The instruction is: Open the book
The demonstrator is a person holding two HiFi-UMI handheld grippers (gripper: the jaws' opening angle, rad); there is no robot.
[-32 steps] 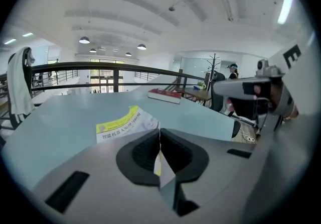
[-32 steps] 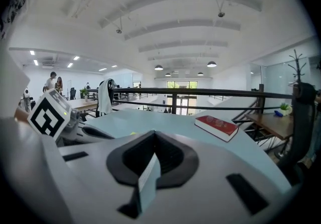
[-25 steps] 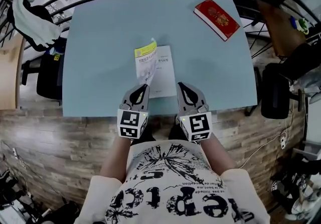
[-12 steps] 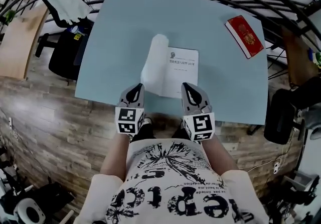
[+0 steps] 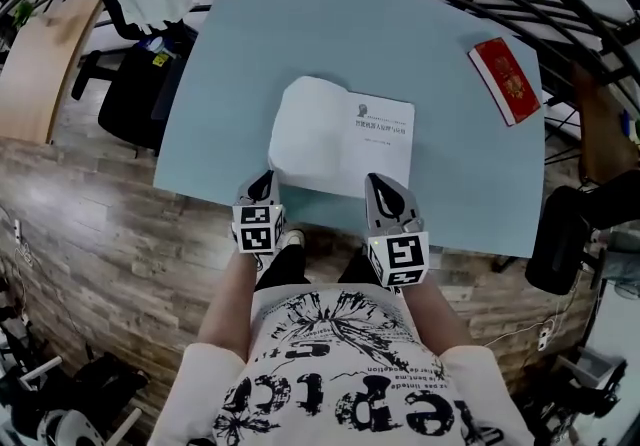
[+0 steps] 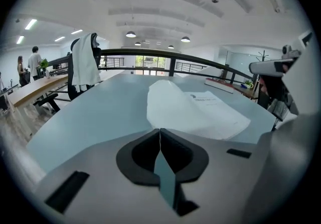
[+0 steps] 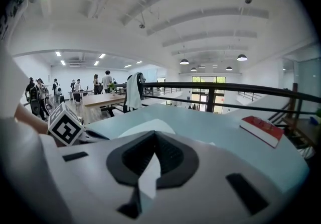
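Head view, book (image 5: 342, 139): lay open and flat on the blue table (image 5: 300, 24), towards its near edge; left leaf blank and slightly humped, right leaf printed.
Head view, left gripper (image 5: 266, 177): sat at the book's near left corner; could not tell whether touching or just clear.
Head view, right gripper (image 5: 377, 182): sat at the book's near right corner, just inside the table's edge.
Head view, red book (image 5: 506, 81): lay shut at the table's far right, well apart from both grippers.
Left gripper view, jaws: clenched tip to tip, nothing between them; faced the open book (image 6: 195, 112), ahead and to the right of the tips.
Left gripper view, surroundings: took in a jacket (image 6: 85, 65) hung on a chair off the table's left side, and the red book (image 6: 220, 83) far beyond.
Right gripper view, jaws: pressed together and empty; looked over the tips at the book's white leaf (image 7: 143, 126), red book (image 7: 263, 128) off to the right.
Step in hand: judged the opening as done, going by the two spread leaves; both tools idle at the near edge.
Next move: called for little; perhaps a light press on the humped left leaf near the spine against spring-back, otherwise staying off the pages.
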